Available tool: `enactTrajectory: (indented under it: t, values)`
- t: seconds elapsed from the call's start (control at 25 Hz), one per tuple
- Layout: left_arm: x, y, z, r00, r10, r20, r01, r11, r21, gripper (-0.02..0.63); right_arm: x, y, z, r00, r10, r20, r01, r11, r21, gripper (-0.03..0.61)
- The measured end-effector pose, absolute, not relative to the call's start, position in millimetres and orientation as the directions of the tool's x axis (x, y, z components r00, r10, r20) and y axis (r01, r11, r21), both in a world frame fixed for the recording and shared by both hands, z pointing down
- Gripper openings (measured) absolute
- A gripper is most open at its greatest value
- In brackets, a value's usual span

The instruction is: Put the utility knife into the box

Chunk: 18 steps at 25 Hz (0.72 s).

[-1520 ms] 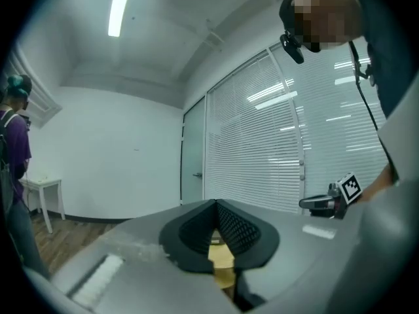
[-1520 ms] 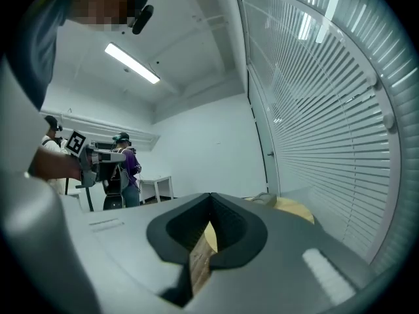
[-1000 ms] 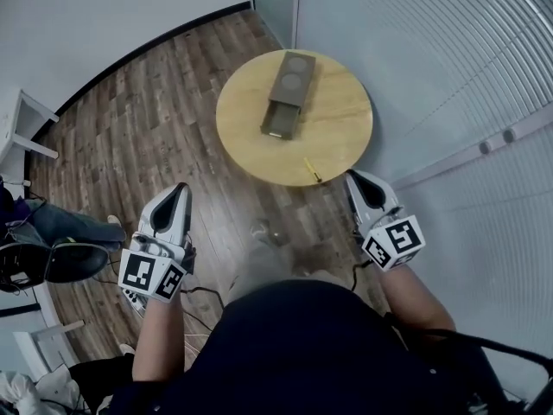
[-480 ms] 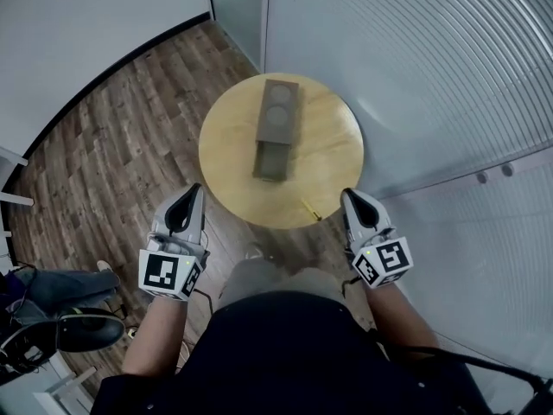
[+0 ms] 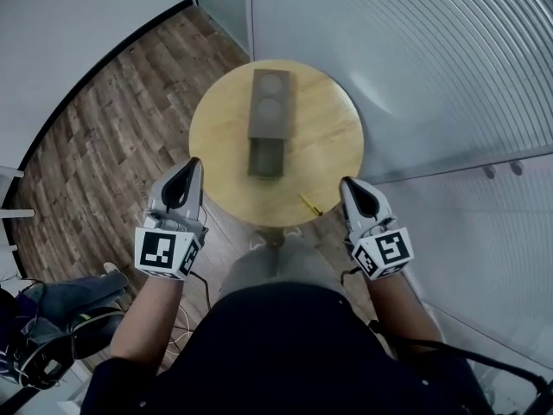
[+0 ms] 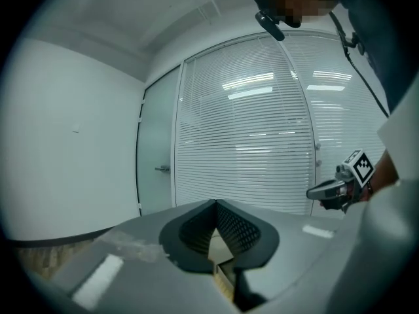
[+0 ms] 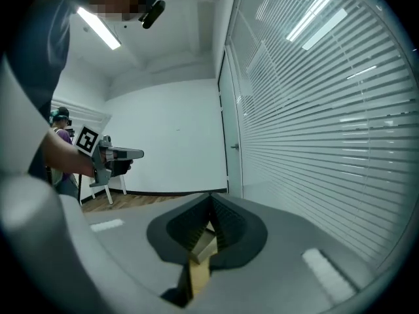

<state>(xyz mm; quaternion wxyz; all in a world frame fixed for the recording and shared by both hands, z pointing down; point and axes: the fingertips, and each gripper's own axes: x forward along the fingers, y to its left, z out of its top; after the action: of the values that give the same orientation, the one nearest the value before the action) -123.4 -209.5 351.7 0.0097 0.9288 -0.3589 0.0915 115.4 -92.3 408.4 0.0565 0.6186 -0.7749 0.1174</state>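
Left gripper [image 5: 193, 164], jaws shut and empty, beside a round table [image 5: 328, 128] bearing a dark box [image 5: 270, 102], its drawer [image 5: 264, 159] slid out, the slim yellow utility knife [image 5: 309, 204] lying on the rim just left of the closed right gripper [image 5: 346, 182].

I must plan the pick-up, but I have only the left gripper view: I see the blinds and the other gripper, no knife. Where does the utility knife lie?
Observer: The head view shows the utility knife on the round table, near the edge closest to the person. It is nearer the right gripper than the left gripper.
Operator: And the box, please?
Observer: The box sits about mid-table, and its drawer is pulled out toward the person.
Operator: Does the right gripper hold something?
Observer: No. Its own view shows the jaws together with nothing between them.
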Motion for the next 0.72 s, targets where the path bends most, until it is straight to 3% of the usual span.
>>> enactTrajectory:
  t: [0.2,0.4,0.72]
  values:
    - [-106.6,-208.7,363.7,0.725,-0.667,0.17,-0.671,-0.74,-0.039,0.003,123.1,-99.0,426.2,-0.241,-0.94,0.243,-0.97,0.222,-0.102,0.008]
    - [-81.7,-209.2,403.8,0.731,-0.641,0.234,-0.658,-0.753,-0.007,0.003,127.3,-104.6,453.3,-0.279,-0.921,0.271,-0.96,0.265,-0.088,0.008]
    - [-76.1,-183.5,455.1,0.752,-0.58,0.314,-0.609,-0.793,-0.005,0.003,113.4,-71.5,515.6,-0.255,-0.901,0.35,-0.965,0.216,-0.149,0.008]
